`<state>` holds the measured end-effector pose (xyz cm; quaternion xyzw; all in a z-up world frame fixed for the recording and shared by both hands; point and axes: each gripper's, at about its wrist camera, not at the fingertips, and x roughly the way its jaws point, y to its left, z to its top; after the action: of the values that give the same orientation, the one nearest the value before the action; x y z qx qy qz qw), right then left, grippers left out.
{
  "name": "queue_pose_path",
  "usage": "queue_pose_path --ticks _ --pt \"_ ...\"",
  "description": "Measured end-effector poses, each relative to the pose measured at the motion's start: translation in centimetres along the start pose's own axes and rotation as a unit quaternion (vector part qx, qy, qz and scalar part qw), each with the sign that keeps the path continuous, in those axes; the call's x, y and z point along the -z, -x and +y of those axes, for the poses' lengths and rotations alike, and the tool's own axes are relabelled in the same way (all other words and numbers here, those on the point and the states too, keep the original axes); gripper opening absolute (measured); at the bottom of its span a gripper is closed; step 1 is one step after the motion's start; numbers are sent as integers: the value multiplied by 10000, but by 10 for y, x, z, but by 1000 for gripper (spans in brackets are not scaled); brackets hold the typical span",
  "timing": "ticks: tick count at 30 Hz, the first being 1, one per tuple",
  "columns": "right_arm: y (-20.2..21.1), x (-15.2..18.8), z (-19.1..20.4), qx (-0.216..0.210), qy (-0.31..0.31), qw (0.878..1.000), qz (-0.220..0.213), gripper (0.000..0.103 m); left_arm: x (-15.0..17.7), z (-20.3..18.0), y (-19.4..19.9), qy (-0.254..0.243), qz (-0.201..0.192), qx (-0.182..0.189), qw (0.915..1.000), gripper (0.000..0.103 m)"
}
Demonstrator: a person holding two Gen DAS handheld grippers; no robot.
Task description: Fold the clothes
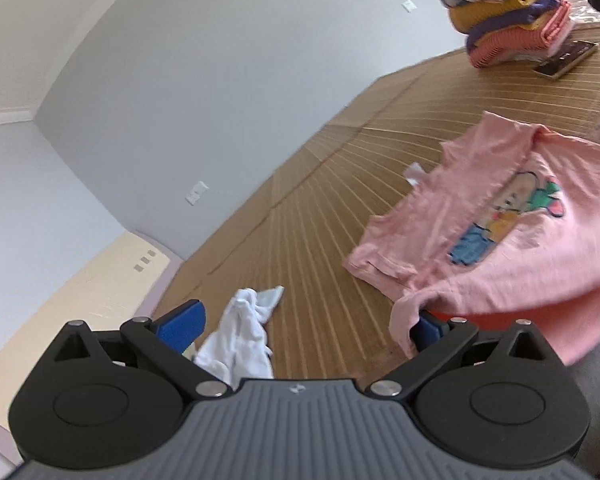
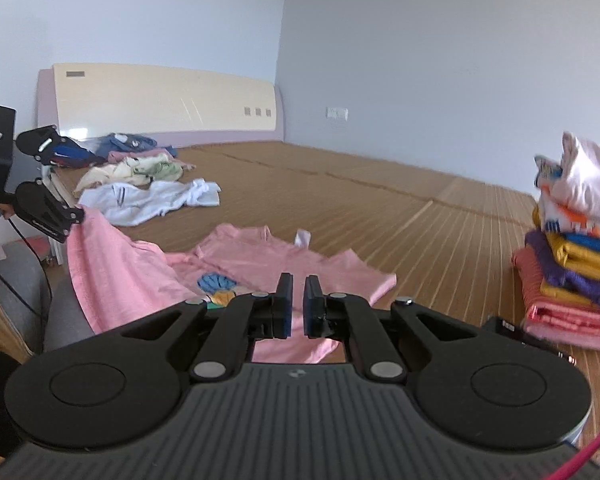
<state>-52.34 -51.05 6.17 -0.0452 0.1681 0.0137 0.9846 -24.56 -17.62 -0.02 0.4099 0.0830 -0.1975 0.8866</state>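
- Left wrist view: the left gripper (image 1: 300, 320) had its blue pads spread wide, one pad (image 1: 424, 330) tucked under the hem of the pink cotton T-shirt with a cartoon print (image 1: 496, 220) at right. Looked like mid spread-out, first fold not made.
- Right wrist view: right gripper (image 2: 298, 304) was pinched shut and empty, low centre. The shirt (image 2: 260, 260) ran lengthwise from the lower left toward mid-frame, white neck tag (image 2: 303, 237) at the far end. Next it probably needed a sleeve grabbed.

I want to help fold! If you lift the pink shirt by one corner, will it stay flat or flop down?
Probably flop: the pink shirt is thin cloth, already rumpled and draped over the bamboo mat. It looks light. Its edge sags over one finger of the left tool, so it likely bends anywhere.
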Motion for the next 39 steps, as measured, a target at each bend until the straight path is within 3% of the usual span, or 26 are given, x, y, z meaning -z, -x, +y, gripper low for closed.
queue_pose_path --ticks 3,6,9,10,11,13,15,19,21,28,32,39 --pt "-15 13 1 -159 198 9994 217 8 5 -3 -9 -47 149 -17 9999 103" --pt "-38 30 4 -635 547 9941 684 8 10 -3 -14 -117 241 -33 9996 103" --pt "-53 50 15 -864 1131 9861 863 8 11 -2 -18 -4 259 -48 9997 103" --pt "-51 60 17 -960 1511 9815 684 13 11 -1 -19 27 281 -45 9996 103" --pt "-50 68 21 -1084 1955 9733 529 16 11 -1 -20 32 310 -45 9995 103" --pt "-53 84 27 -1151 2783 9525 453 36 11 -2 -23 16 345 -53 9994 103" --pt "-57 99 34 -1290 3538 9256 375 49 11 -3 -26 24 413 -41 9991 103" --pt "-57 127 49 -1548 4694 8683 420 49 12 -6 -30 36 531 -48 9986 103" --pt "-57 137 55 -1493 5035 8503 348 49 12 -7 -30 23 558 -43 9984 103" --pt "-72 130 57 -1543 4609 8732 352 49 10 -7 -31 26 603 -12 9982 103" --pt "-86 129 61 -1640 4565 8727 555 46 10 -9 -32 -8 616 8 9981 103" --pt "-89 114 57 -1867 4216 8839 779 15 11 -9 -31 10 593 28 9982 103"
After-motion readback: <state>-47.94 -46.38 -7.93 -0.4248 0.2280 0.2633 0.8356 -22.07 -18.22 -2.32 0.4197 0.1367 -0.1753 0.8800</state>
